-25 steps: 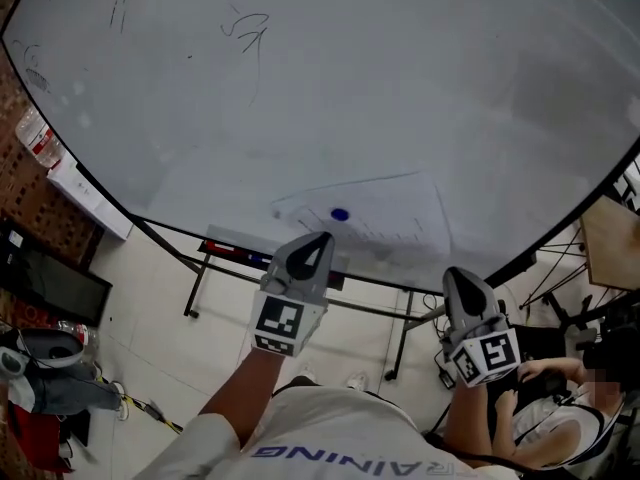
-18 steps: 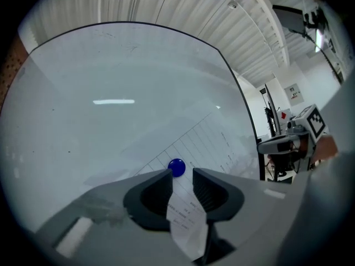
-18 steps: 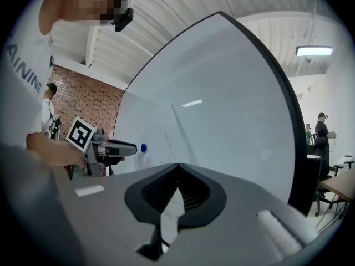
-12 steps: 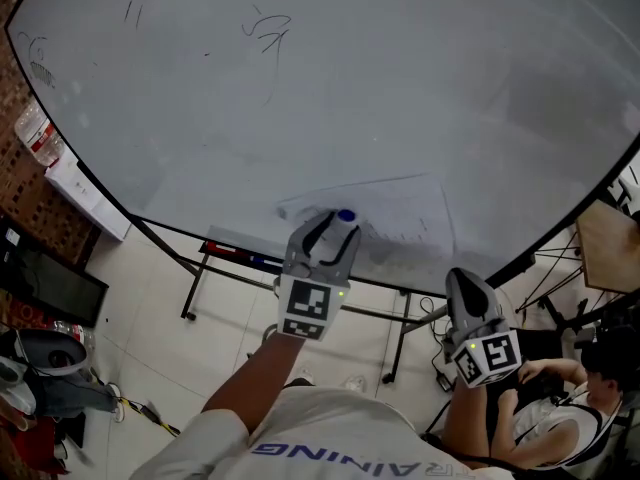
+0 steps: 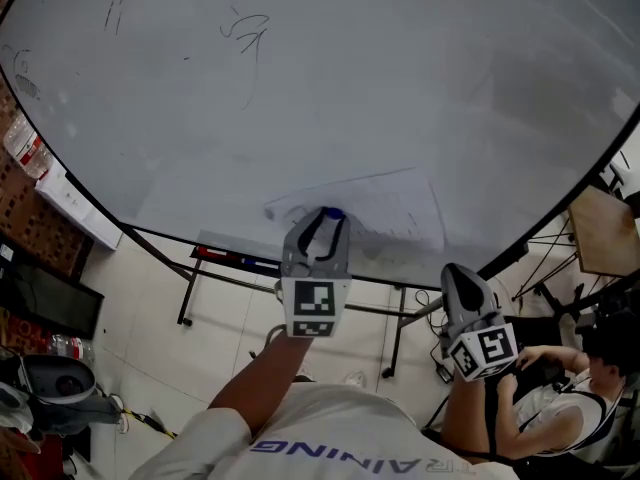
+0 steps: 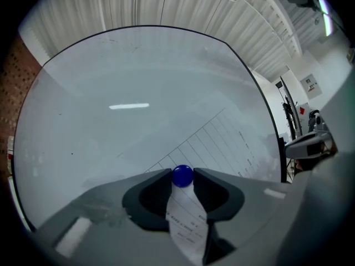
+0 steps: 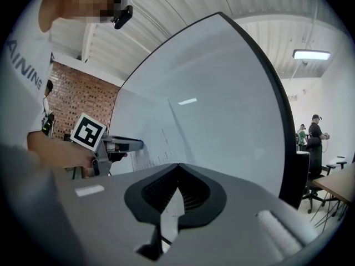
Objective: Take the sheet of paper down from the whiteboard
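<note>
Blue magnet (image 6: pixel 182 175), pinning the sheet of paper (image 5: pixel 390 208) low on the whiteboard (image 5: pixel 350 88), is being closed on by the left gripper (image 5: pixel 325 218). The right gripper (image 7: pixel 177 168) is held shut and empty. Next, the magnet should be pulled straight off and the paper caught.

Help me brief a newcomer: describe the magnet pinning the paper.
Find the big whiteboard, then the lined sheet of paper tilted near its lower edge. On the sheet's left half sits the magnet: round and blue, the only coloured spot on it.
</note>
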`<state>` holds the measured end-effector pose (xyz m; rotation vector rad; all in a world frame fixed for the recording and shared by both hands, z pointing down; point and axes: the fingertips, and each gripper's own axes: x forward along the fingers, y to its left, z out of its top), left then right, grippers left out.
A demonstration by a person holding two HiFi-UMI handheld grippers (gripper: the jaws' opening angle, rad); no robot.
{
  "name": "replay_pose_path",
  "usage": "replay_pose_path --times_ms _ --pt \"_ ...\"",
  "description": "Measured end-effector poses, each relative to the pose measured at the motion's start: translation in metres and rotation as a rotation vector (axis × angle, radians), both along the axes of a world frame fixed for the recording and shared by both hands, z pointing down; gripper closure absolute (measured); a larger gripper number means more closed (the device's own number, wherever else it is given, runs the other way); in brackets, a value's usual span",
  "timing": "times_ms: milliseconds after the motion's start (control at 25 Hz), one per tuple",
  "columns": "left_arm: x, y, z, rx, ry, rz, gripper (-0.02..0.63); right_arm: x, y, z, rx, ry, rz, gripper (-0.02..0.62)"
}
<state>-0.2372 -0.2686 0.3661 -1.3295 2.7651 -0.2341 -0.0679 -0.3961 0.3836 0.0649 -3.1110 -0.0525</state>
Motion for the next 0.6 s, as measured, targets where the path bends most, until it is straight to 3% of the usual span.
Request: replay_pose_path --times_ms 200,360,600 --pt "-0.002 0.002 0.0 0.006 0.022 0.021 0.477 -0.009 -0.009 0.009 -0.05 -0.012 0.025 0.584" --pt "-0.001 0.001 0.001 0.006 0.038 0.04 0.479 -0.019 -0.01 0.011 -0.093 -0.012 0.008 0.431" --pt "-0.002 0.003 0.002 0.01 0.048 0.051 0.479 -0.042 -0.007 0.016 -0.122 0.008 -0.023 0.402"
